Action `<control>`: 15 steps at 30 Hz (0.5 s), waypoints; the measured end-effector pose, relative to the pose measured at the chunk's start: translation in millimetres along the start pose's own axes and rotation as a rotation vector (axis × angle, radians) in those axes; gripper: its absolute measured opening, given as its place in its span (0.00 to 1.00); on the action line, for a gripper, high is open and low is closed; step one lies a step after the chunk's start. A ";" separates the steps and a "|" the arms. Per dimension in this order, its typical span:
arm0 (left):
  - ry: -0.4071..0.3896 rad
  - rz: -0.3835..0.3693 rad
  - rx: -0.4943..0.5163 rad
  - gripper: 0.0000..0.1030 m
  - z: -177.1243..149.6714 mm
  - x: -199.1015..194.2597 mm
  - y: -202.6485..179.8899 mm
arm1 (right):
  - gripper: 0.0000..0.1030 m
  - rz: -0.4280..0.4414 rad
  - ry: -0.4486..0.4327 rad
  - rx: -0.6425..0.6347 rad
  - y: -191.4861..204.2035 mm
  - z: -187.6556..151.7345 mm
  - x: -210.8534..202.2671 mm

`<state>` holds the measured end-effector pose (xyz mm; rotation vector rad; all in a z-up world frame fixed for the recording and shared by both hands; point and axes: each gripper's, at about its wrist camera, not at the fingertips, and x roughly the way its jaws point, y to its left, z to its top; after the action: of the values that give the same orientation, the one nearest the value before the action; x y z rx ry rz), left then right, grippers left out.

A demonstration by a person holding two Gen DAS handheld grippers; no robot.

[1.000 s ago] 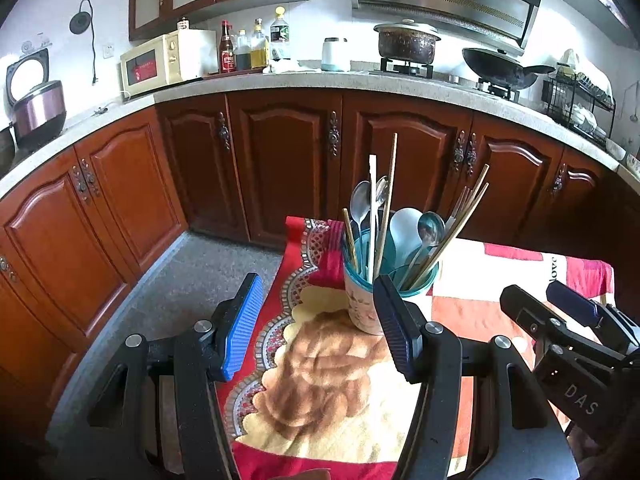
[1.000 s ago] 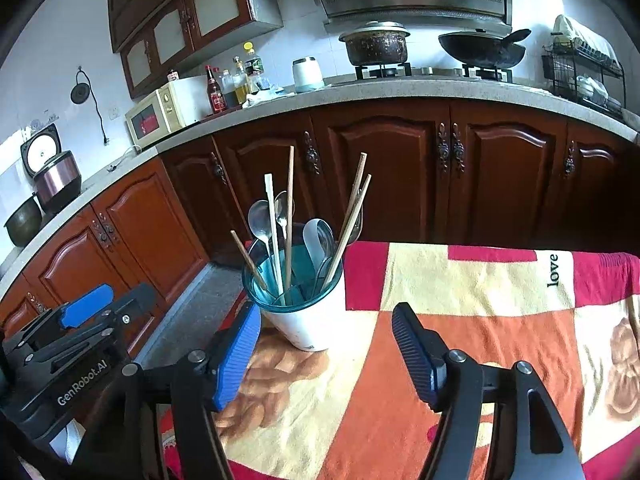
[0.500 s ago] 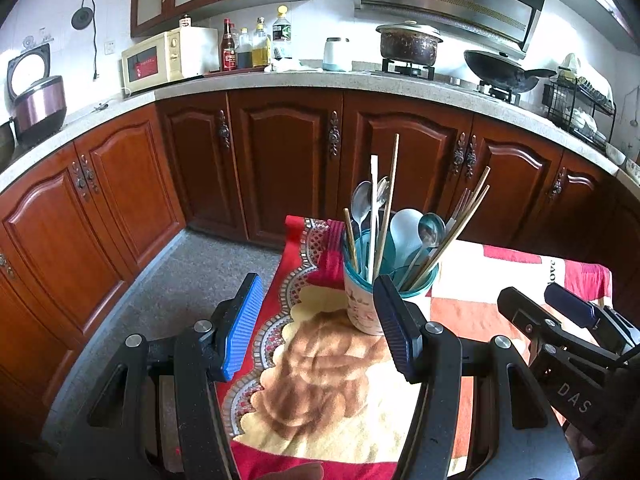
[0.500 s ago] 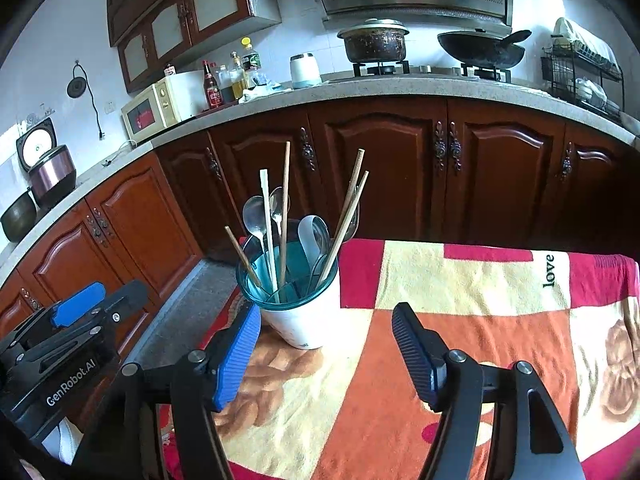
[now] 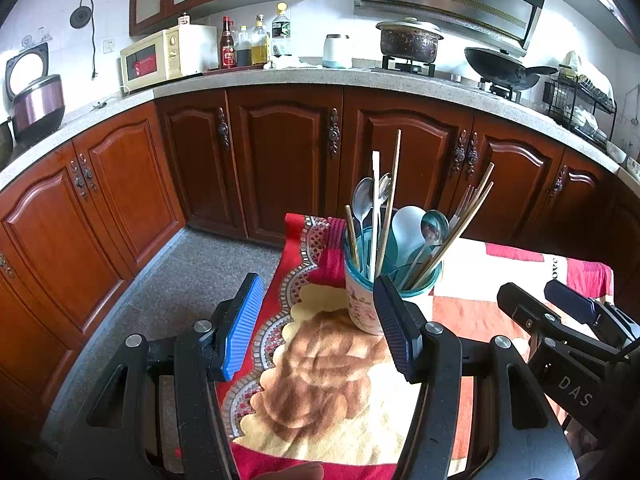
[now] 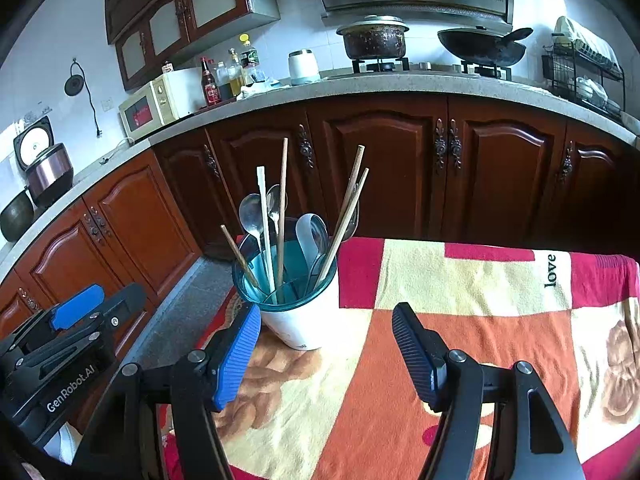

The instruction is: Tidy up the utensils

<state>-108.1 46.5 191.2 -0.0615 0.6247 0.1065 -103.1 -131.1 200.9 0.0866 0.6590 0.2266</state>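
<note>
A white utensil holder with a teal rim (image 5: pixel 362 300) (image 6: pixel 300 320) stands near the left end of a table under a patterned cloth (image 5: pixel 320 380) (image 6: pixel 460 300). Upright in it are wooden chopsticks (image 5: pixel 390 196) (image 6: pixel 282 216), metal spoons (image 5: pixel 362 200) (image 6: pixel 250 210) and a white ladle (image 5: pixel 406 226) (image 6: pixel 306 236). My left gripper (image 5: pixel 320 316) hovers open just short of the holder, nothing between its fingers. My right gripper (image 6: pixel 326 340) is open too, the holder just ahead of its blue left pad (image 6: pixel 236 356). Each gripper shows at the edge of the other's view.
Dark wooden cabinets (image 5: pixel 280 152) under a stone counter ring the table. On the counter are a microwave (image 5: pixel 160 58), bottles (image 5: pixel 244 42), a pot (image 5: pixel 408 40), a wok (image 5: pixel 500 64) and a dish rack (image 5: pixel 580 104). Grey floor (image 5: pixel 180 292) lies left of the table.
</note>
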 end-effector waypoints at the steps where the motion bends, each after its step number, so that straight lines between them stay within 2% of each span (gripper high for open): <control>1: 0.000 0.000 0.000 0.56 0.0 0.1 0.1 | 0.64 0.001 0.001 0.000 0.4 0.3 0.9; 15: 0.004 0.001 0.002 0.56 0.0 4.6 1.2 | 0.64 -0.001 0.016 -0.001 4.8 -0.5 8.9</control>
<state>-104.6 48.1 188.5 -0.0593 0.6293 0.1067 -97.4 -124.3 195.8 0.0831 0.6751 0.2272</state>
